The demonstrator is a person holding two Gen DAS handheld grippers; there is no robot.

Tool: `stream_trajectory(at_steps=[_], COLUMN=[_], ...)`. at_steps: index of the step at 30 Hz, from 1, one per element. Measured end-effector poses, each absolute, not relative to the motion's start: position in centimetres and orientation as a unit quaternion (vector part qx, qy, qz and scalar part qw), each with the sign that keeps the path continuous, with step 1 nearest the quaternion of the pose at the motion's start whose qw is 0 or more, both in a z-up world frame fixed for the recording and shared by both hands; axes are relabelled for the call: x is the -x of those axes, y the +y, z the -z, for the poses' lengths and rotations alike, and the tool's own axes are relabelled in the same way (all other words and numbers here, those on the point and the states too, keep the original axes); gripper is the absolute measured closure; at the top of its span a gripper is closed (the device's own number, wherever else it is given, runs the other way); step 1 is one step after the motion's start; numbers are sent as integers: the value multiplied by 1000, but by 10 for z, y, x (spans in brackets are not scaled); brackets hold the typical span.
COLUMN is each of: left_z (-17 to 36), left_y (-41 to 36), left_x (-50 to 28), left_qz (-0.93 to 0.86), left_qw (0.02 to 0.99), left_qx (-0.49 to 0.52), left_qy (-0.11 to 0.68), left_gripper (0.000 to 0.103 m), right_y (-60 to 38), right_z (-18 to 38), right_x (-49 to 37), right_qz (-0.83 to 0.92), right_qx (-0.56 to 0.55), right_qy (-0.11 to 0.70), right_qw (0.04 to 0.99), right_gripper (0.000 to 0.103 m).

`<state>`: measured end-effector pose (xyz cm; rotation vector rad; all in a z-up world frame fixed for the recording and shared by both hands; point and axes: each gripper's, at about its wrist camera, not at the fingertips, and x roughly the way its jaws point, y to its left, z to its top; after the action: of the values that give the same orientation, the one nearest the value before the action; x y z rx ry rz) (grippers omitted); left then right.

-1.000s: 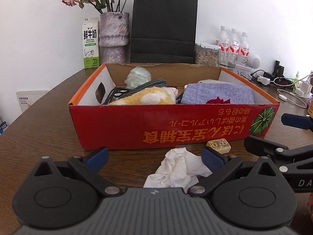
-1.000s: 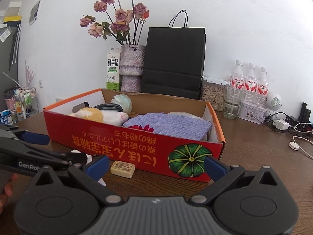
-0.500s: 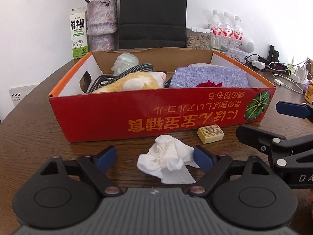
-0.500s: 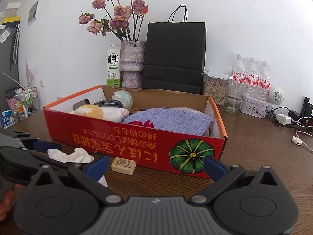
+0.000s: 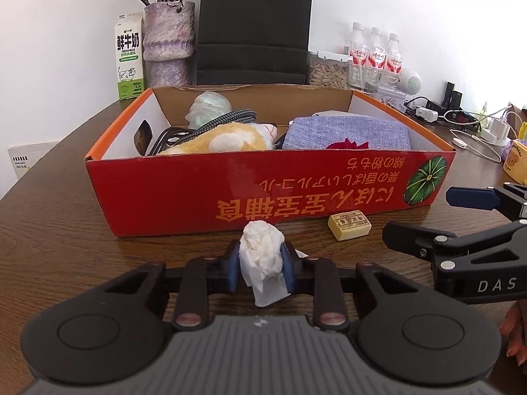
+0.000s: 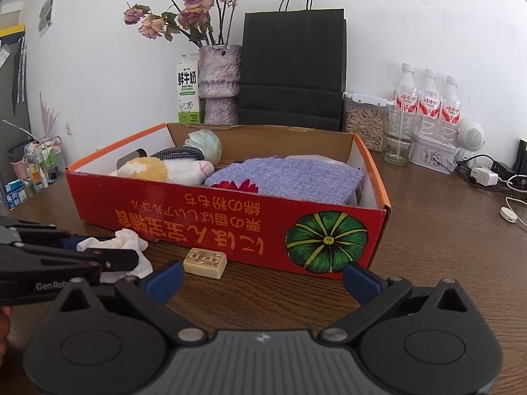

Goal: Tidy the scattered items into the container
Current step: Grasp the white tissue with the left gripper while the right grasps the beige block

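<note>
Left wrist: left gripper (image 5: pixel 261 265) level, clamped around crumpled tissue (image 5: pixel 262 256).

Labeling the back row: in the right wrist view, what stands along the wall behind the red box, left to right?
Green-and-white milk carton → mottled purple ceramic vase → black paper carrier bag → clear plastic container of pale seeds → empty clear drinking glass → round white speaker-like gadget.
</note>
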<state>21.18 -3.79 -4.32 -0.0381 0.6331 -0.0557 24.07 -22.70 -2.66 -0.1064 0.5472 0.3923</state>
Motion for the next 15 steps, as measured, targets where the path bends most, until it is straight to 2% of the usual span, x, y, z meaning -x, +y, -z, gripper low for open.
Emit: stream_trajectory(at_steps=[5, 9, 15], left_z=[43, 42, 37], left_y=[-26, -16, 1], left_x=[-208, -203, -192], left_qz=[28, 24, 20], left_qw=[950, 951, 958], left_qx=[40, 54, 57], left_qy=[308, 303, 280], left_gripper=[80, 80, 80], right_y=[-225, -225, -218], right_z=[30, 38, 42], right_x=[-247, -255, -254], right_qz=[-188, -195, -189], right_qx=[52, 45, 60], right_qy=[289, 336, 336], right_qw=[937, 920, 921], right_gripper=[0, 0, 0])
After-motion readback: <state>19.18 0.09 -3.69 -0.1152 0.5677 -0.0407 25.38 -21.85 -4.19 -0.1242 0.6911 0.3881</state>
